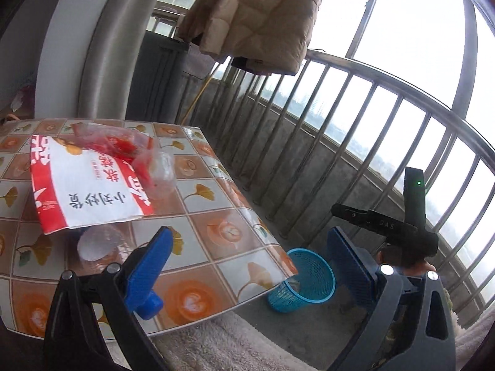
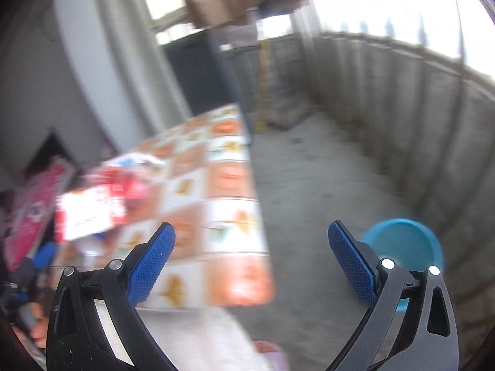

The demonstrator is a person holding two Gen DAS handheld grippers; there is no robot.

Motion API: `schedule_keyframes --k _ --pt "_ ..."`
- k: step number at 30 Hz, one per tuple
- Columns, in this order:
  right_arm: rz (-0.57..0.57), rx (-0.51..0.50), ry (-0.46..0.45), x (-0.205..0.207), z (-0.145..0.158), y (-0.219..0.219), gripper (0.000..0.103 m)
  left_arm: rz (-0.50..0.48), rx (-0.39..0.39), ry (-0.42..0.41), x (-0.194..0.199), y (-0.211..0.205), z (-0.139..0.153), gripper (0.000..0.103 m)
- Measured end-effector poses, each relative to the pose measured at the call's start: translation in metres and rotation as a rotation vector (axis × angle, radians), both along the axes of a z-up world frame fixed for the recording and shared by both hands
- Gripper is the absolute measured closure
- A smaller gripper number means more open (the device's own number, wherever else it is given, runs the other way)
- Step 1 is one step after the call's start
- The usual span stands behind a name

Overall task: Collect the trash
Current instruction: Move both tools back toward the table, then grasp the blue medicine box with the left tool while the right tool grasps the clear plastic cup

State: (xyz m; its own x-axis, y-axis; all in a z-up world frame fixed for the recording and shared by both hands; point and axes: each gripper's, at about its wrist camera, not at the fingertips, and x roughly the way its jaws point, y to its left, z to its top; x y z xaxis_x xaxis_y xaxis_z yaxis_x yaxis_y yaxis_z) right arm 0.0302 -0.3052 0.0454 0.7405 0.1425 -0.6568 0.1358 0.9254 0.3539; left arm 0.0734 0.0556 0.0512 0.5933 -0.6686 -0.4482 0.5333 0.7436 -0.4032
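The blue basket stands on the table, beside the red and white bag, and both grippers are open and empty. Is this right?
Not quite. The blue basket stands on the floor, just past the table corner, as the left wrist view shows. The red and white bag does lie on the table, and the left gripper and right gripper are open and empty.

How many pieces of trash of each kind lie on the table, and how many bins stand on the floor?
Paper bag: 1
Clear plastic bottle: 1
Crumpled clear wrapper: 1
Blue bin: 1
Total: 4
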Motion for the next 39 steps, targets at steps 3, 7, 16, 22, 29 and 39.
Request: schedule_keyframes --k 3,7,16,22,29,39 --pt "0.107 0.075 -0.011 0.027 0.008 0.028 0.008 0.042 -0.053 0.004 0.010 0.026 0.002 0.006" --pt "0.211 0.173 0.003 0.073 0.012 0.067 0.009 0.102 -0.085 -0.023 0.031 0.066 0.017 0.006" --pt "0.314 0.266 0.085 0.158 -0.009 0.117 0.015 0.165 -0.179 0.083 0.139 0.154 0.064 0.006" --pt "0.360 0.269 0.142 0.191 -0.020 0.138 0.015 0.156 -0.123 0.268 0.226 0.168 0.035 0.017" --pt "0.417 0.236 0.198 0.206 -0.031 0.153 0.015 0.098 0.014 0.490 0.315 0.142 -0.020 0.027" --pt "0.450 0.243 0.216 0.217 -0.038 0.158 0.019 0.033 0.125 0.637 0.359 0.099 -0.043 0.038"
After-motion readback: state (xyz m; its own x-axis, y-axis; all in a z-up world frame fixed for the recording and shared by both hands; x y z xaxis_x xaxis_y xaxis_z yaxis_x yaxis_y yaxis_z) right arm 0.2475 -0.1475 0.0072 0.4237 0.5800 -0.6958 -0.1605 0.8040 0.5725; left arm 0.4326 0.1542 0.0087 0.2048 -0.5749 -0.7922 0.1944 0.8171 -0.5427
